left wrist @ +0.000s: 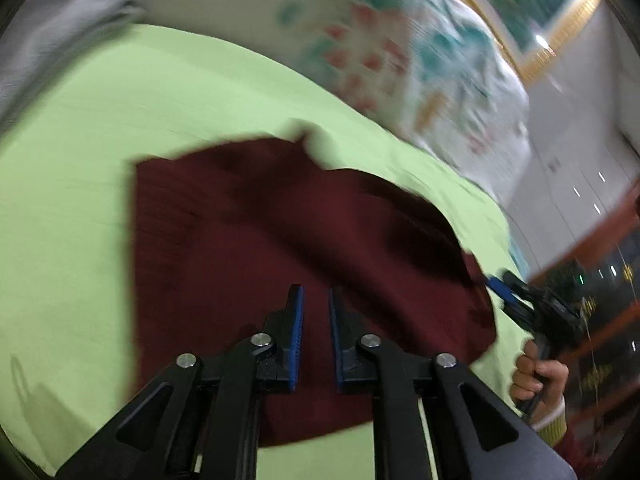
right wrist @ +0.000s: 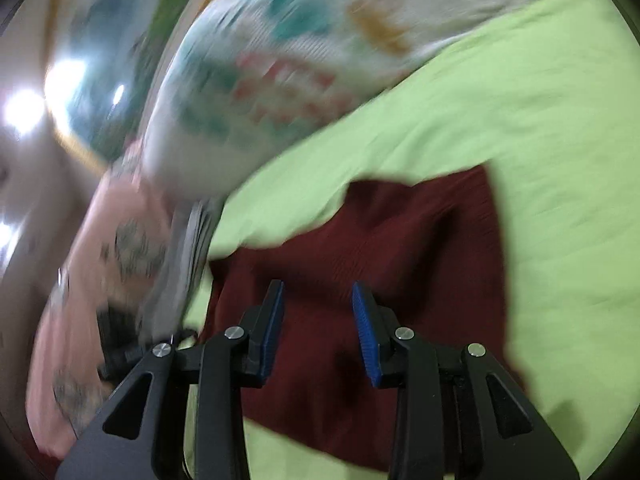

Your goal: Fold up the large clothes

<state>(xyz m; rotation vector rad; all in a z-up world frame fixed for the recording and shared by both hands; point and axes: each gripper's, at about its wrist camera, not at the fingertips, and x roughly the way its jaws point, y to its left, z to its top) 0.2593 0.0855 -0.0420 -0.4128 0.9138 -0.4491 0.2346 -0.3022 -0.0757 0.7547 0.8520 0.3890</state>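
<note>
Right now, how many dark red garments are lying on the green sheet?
1: the dark maroon knit garment lies partly folded on the light green sheet, in front of both grippers. Layers beneath may be hidden.

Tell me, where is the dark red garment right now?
The dark red garment lies on the light green sheet, in front of both grippers, with a patterned quilt beyond it.

Dark maroon knit garment [left wrist: 304, 236], partly folded, flat on light green sheet [left wrist: 80, 184]

Heavy motion blur, fisheye edge vignette, ceiling lights [right wrist: 24, 110] glaring, colours soft
</note>
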